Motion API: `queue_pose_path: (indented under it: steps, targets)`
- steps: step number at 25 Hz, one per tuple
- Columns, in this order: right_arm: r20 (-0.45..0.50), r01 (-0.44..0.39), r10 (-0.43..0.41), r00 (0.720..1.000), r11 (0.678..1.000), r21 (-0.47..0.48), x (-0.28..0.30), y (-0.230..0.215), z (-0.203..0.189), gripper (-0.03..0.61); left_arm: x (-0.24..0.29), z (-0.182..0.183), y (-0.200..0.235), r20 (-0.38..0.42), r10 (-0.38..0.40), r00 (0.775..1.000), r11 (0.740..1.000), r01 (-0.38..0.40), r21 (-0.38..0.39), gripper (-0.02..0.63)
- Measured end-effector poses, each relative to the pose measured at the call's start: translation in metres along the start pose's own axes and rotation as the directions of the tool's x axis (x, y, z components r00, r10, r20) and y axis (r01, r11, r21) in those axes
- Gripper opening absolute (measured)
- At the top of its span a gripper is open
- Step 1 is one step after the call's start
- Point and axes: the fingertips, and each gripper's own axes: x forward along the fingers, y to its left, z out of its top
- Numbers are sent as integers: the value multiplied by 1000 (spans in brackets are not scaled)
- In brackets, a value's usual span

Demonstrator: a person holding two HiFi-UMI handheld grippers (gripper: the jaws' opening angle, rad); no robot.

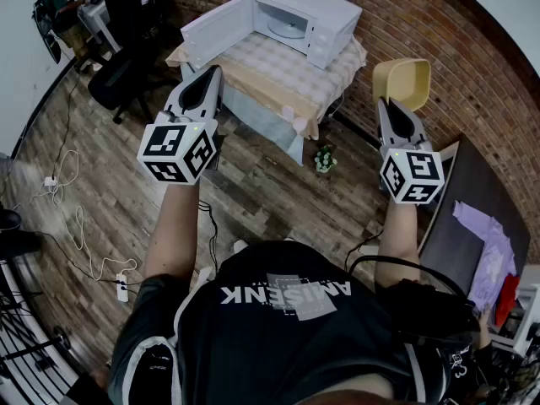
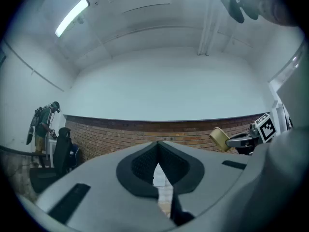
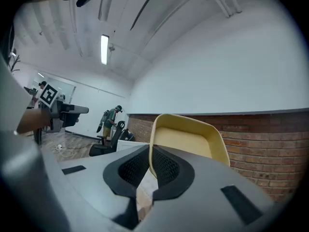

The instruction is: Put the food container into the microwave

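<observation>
Our right gripper (image 1: 393,108) pinches the rim of the yellow food container (image 1: 403,81), holding it in the air. Our left gripper (image 1: 207,78) is closed on nothing. The open microwave (image 1: 295,19) stands farther ahead, to the container's left.

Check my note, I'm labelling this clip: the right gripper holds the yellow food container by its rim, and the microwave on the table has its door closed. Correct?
Not the door: the head view shows the microwave with its door swung open. The rest stands: the right gripper holds the yellow food container by its rim, and the microwave is on the table.
</observation>
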Motion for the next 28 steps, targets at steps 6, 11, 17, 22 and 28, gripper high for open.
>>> queue_pose_path:
  steps: [6, 11, 17, 22, 28]
  targets:
    - [2, 11, -11, 1000, 1000, -15, 6, 4, 6, 52, -4, -3, 11, 2, 14, 1000, 1000, -14, -21, 11]
    - [1, 12, -12, 1000, 1000, -24, 7, 12, 8, 52, -10, -4, 19, 3, 19, 1000, 1000, -19, -17, 11]
    - [34, 11, -10, 999, 1000, -27, 8, 25, 19, 52, -13, -7, 28, 2, 15, 1000, 1000, -15, -16, 11]
    - [40, -8, 9, 999, 1000, -14, 12, 42, 23, 52, -15, -10, 35, 0, -3, 1000, 1000, 3, -23, 12]
    - [30, -4, 4, 1000, 1000, -21, 18, 60, 28, 52, -25, -6, 51, 17, -6, 1000, 1000, 7, -27, 11]
